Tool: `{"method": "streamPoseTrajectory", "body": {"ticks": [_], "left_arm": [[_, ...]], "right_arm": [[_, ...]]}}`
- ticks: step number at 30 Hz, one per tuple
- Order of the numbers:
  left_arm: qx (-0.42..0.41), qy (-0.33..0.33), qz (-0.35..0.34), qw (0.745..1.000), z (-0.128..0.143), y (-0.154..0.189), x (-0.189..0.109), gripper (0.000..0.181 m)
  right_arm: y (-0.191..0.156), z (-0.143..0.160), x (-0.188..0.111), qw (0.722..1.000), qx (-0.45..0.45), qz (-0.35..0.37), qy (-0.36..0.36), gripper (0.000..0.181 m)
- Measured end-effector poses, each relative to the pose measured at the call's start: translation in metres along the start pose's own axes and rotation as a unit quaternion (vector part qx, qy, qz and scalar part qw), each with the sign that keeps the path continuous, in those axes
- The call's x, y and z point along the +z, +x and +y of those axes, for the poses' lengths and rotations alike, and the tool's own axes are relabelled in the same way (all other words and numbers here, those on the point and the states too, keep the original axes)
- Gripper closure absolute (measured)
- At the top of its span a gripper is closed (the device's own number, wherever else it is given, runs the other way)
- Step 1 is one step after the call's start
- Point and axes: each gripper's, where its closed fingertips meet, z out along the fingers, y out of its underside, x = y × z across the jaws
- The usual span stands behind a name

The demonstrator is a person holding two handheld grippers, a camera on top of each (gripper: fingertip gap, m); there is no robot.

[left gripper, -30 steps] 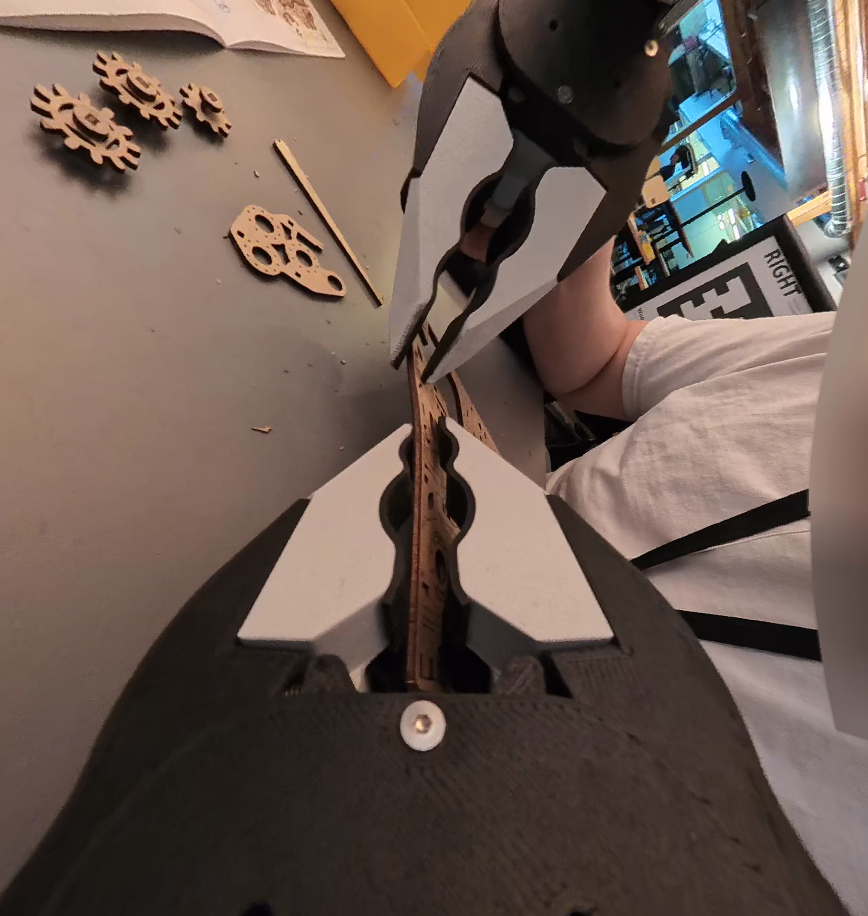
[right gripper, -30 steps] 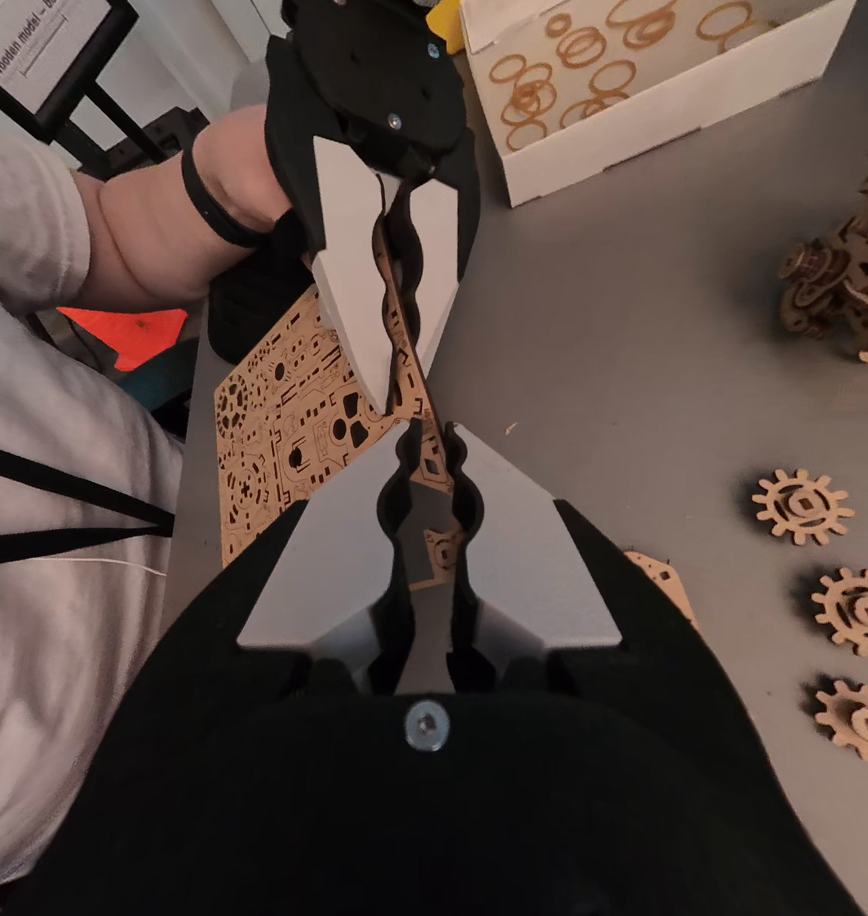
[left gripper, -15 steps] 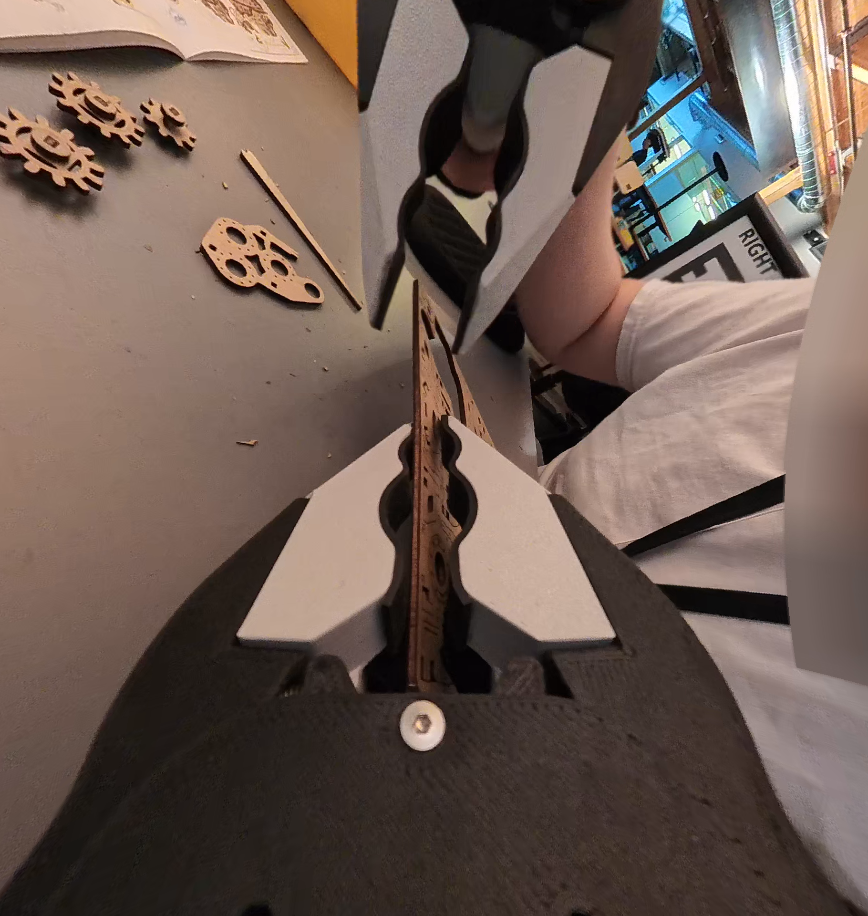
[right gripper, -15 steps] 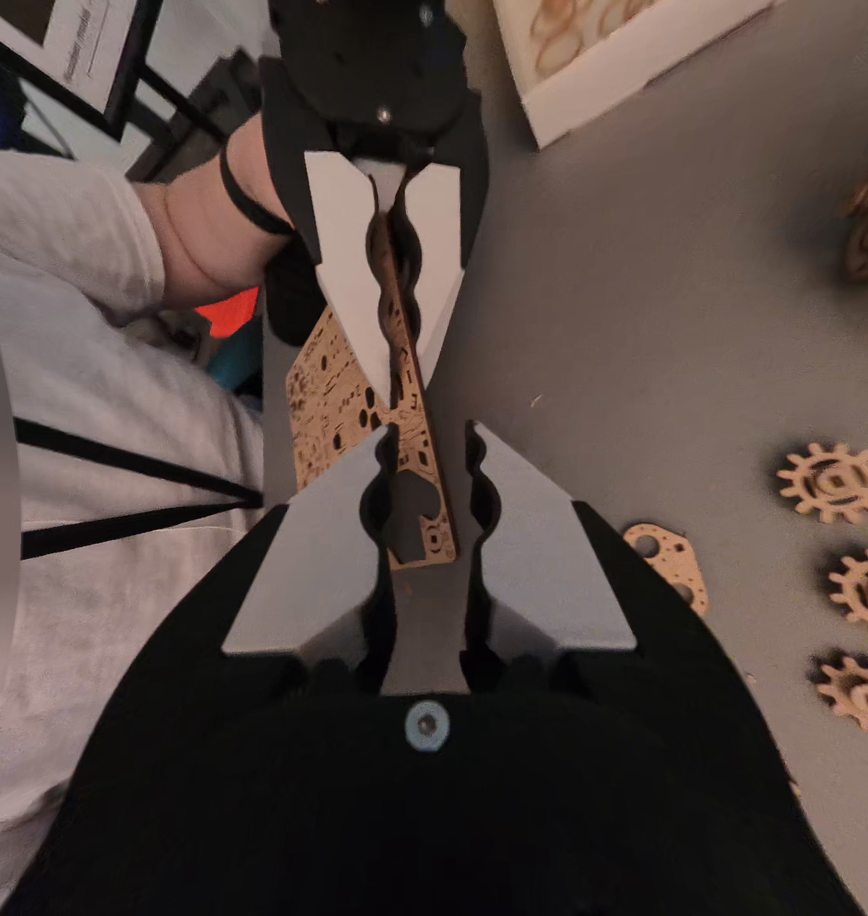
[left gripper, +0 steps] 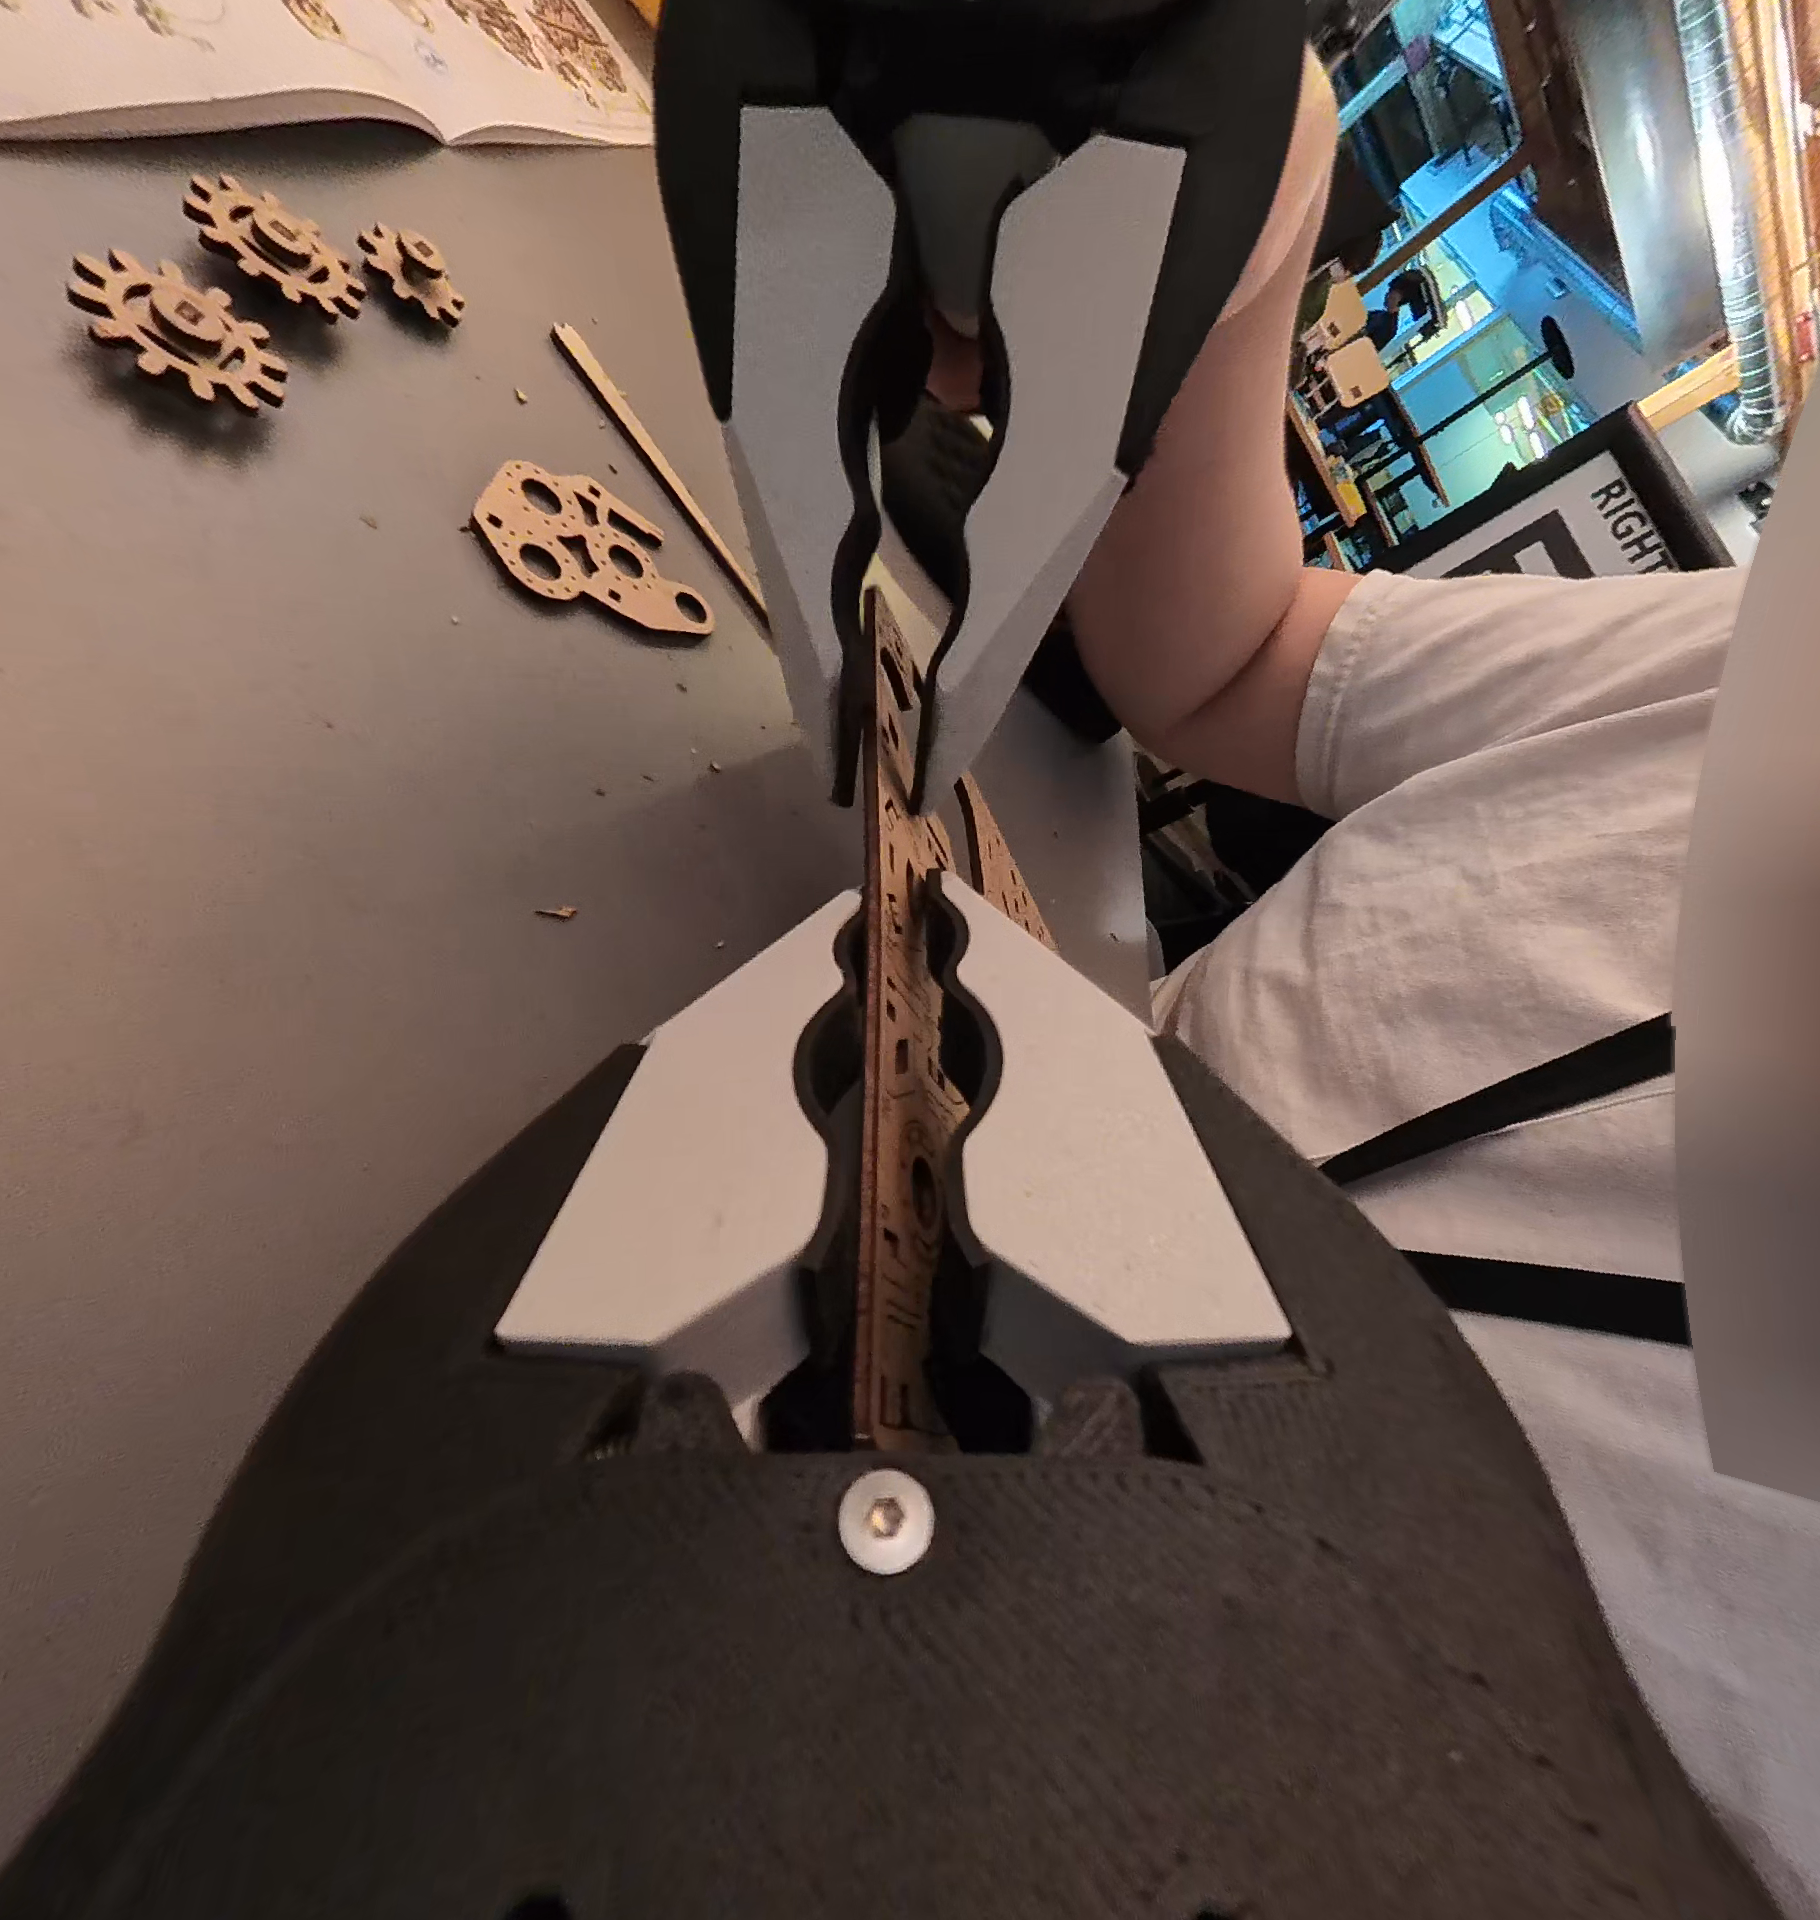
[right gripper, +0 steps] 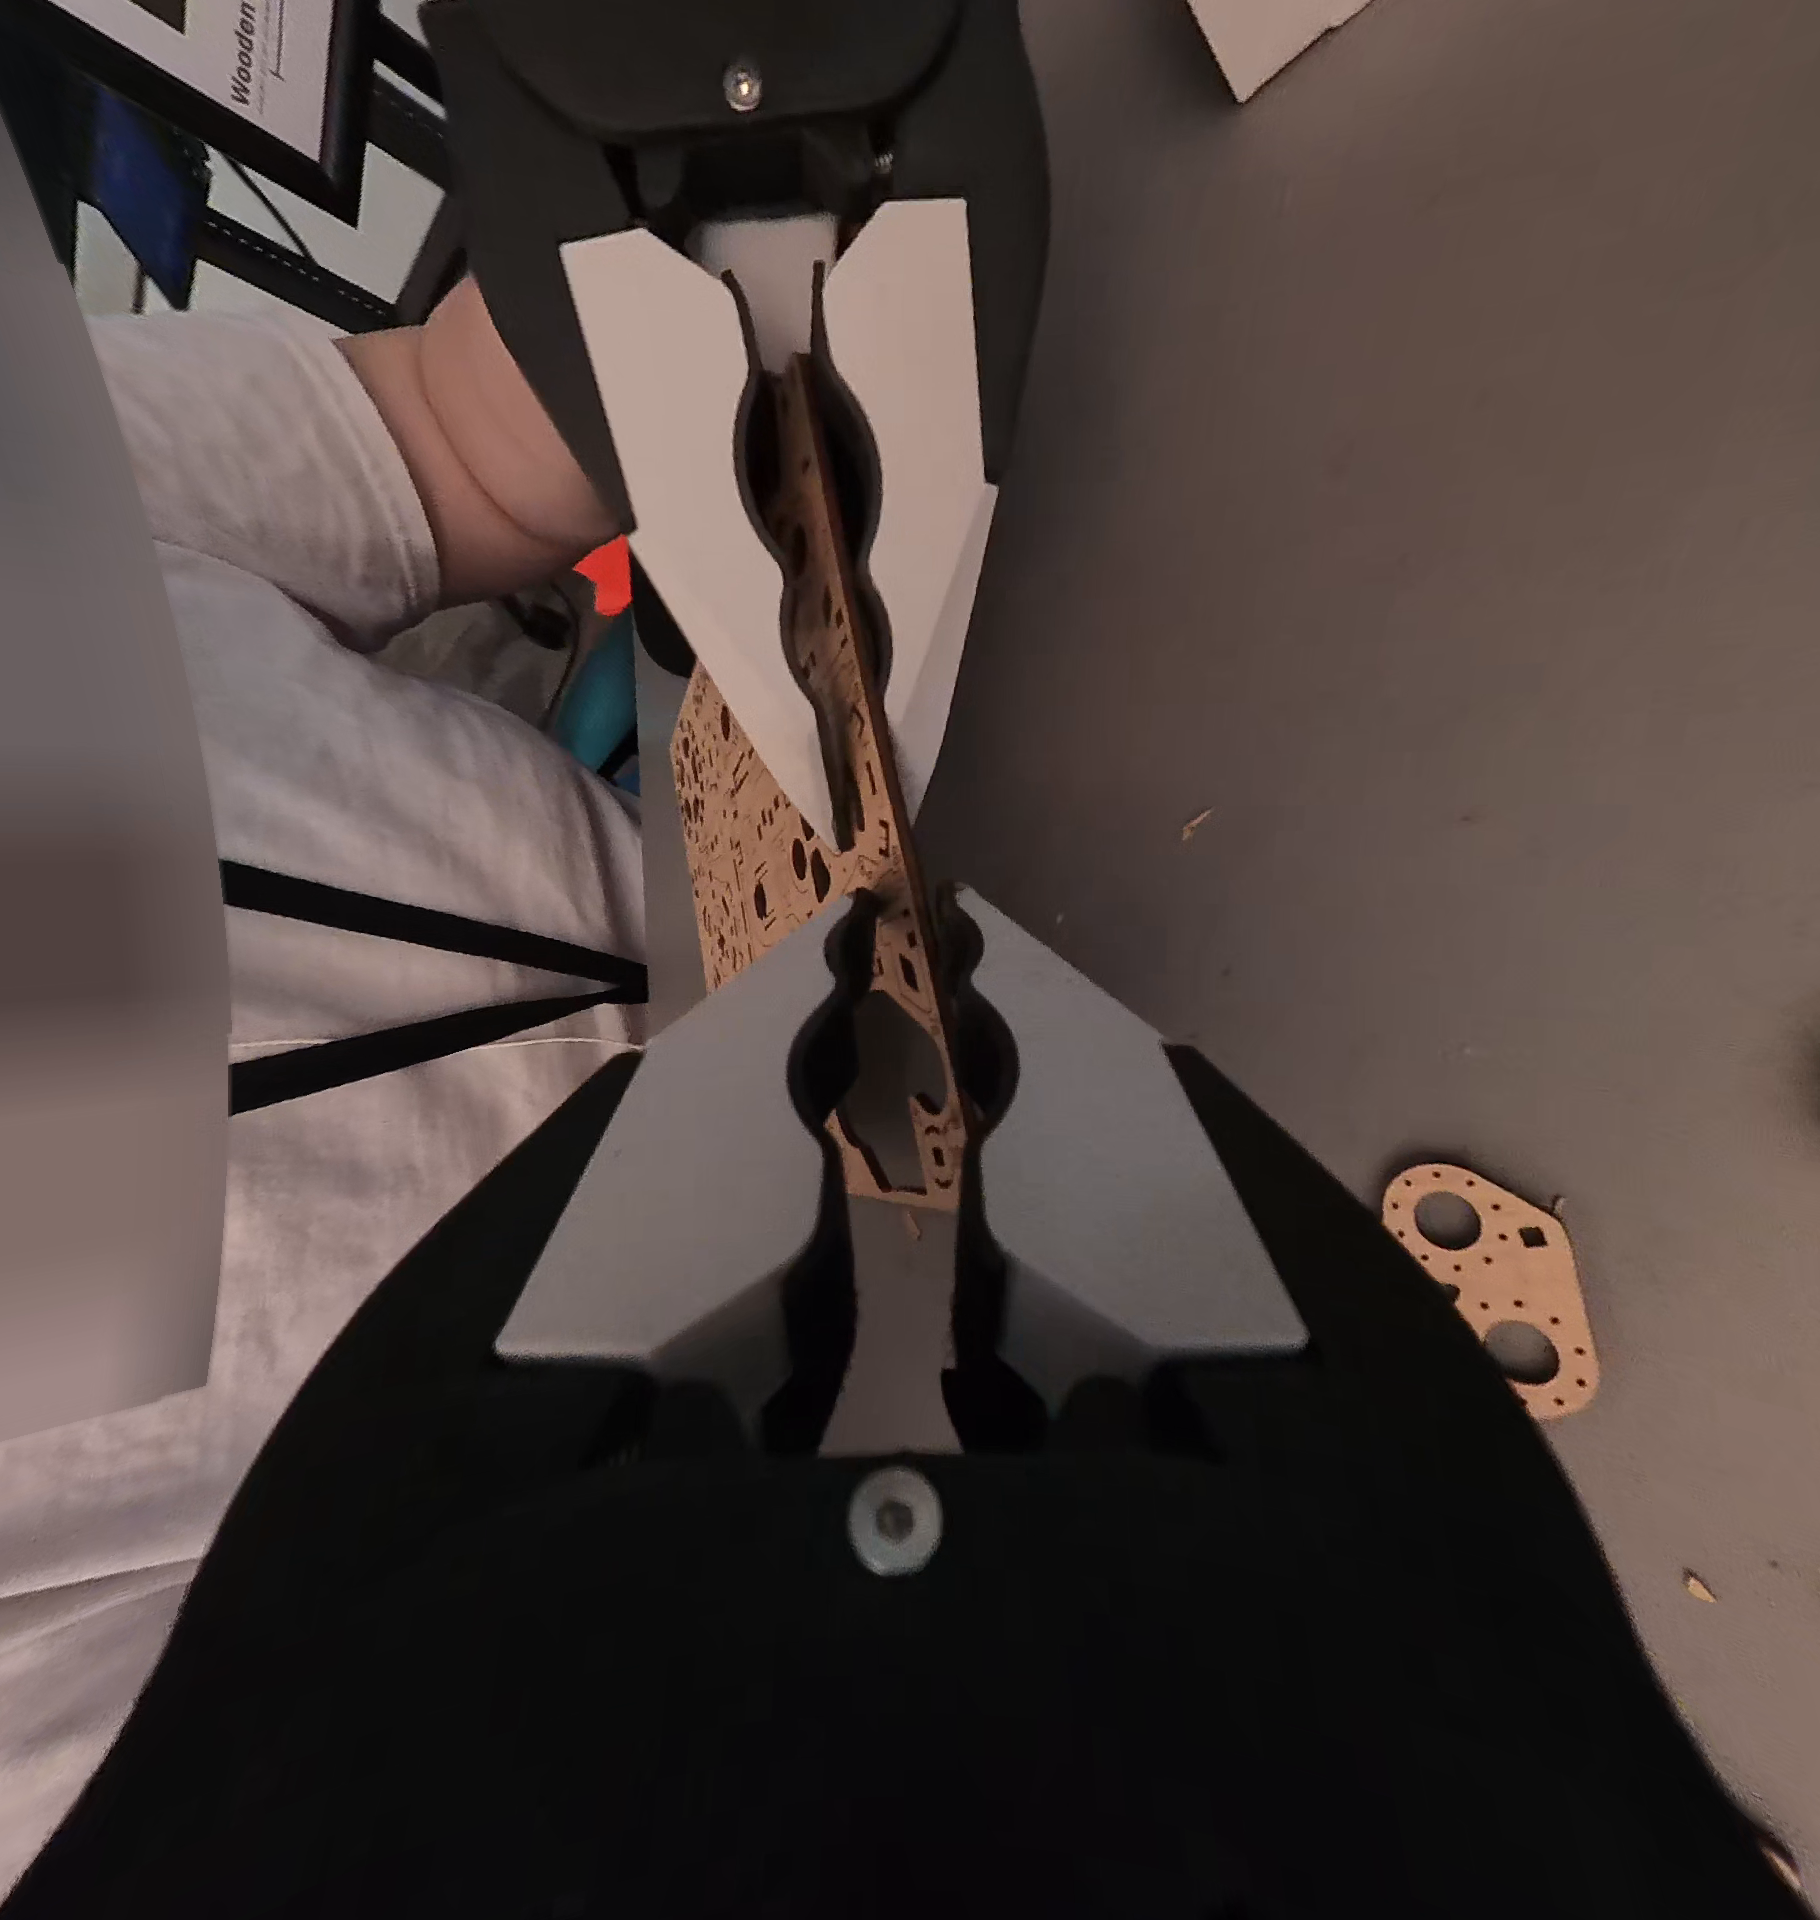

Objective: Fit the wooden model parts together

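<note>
A laser-cut wooden parts sheet [left gripper: 901, 1143] is held on edge above the grey table [left gripper: 262, 831]. My left gripper [left gripper: 895, 899] is shut on it, the sheet running deep between its fingers. My right gripper [left gripper: 878, 795] comes in from the opposite side, tip to tip with the left one. Its jaws stand slightly apart and straddle the sheet's far end without clamping it. In the right wrist view the sheet [right gripper: 750, 852] passes slantwise between the tips of my right gripper [right gripper: 906, 899], and my left gripper [right gripper: 870, 821] grips it from above.
Three wooden gears [left gripper: 173, 332] lie at the far left, with a perforated wooden plate [left gripper: 584, 551] [right gripper: 1488, 1283] and a thin wooden stick [left gripper: 657, 468] nearer. An open booklet [left gripper: 262, 73] lies behind them. A person in a white shirt [left gripper: 1457, 831] sits at the table's edge. The tips of both grippers are at nearly the same place. The right tips stand about 11 cm off the perforated wooden plate [right gripper: 1488, 1283].
My right gripper has moved in toward the left one and narrowed its fingers, which now straddle the sheet's end. The left gripper keeps its hold on the sheet.
</note>
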Motion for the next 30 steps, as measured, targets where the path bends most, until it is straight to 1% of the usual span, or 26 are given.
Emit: {"method": "streamPoseTrajectory", "body": {"ticks": [6, 14, 18, 19, 21, 23, 26, 28, 30], "left_arm": [[0.003, 0.001, -0.006, 1.0, -0.001, -0.001, 0.0, 0.174], [0.004, 0.001, -0.015, 1.0, -0.001, -0.002, -0.001, 0.174], [-0.017, 0.014, 0.014, 1.0, -0.002, 0.0, -0.001, 0.174], [-0.025, 0.018, 0.022, 0.999, -0.003, 0.0, -0.002, 0.173], [-0.037, 0.031, 0.023, 0.999, -0.006, -0.003, -0.002, 0.16], [-0.043, 0.034, 0.029, 0.998, -0.007, -0.003, -0.003, 0.171], [-0.053, 0.047, 0.048, 0.996, -0.01, 0.0, -0.004, 0.169], [-0.056, 0.044, 0.05, 0.996, -0.009, -0.001, -0.003, 0.169], [-0.057, 0.035, 0.05, 0.996, -0.006, -0.001, -0.001, 0.173]], "right_arm": [[0.001, -0.002, 0.0, 0.999, 0.03, -0.032, 0.009, 0.173], [0.001, -0.003, 0.0, 0.998, 0.046, -0.044, 0.015, 0.174], [-0.004, -0.005, -0.003, 0.998, 0.03, -0.043, 0.021, 0.177], [-0.004, -0.007, -0.004, 0.998, 0.026, -0.04, 0.027, 0.177], [0.0, -0.011, -0.004, 0.999, 0.022, -0.021, 0.037, 0.177], [-0.003, -0.012, -0.003, 0.999, 0.014, -0.027, 0.039, 0.177], [-0.006, -0.016, -0.003, 0.998, 0.005, -0.03, 0.046, 0.177], [-0.007, -0.016, -0.001, 0.999, -0.001, -0.025, 0.043, 0.177], [-0.005, -0.013, 0.001, 0.999, -0.004, -0.019, 0.034, 0.177]]}}
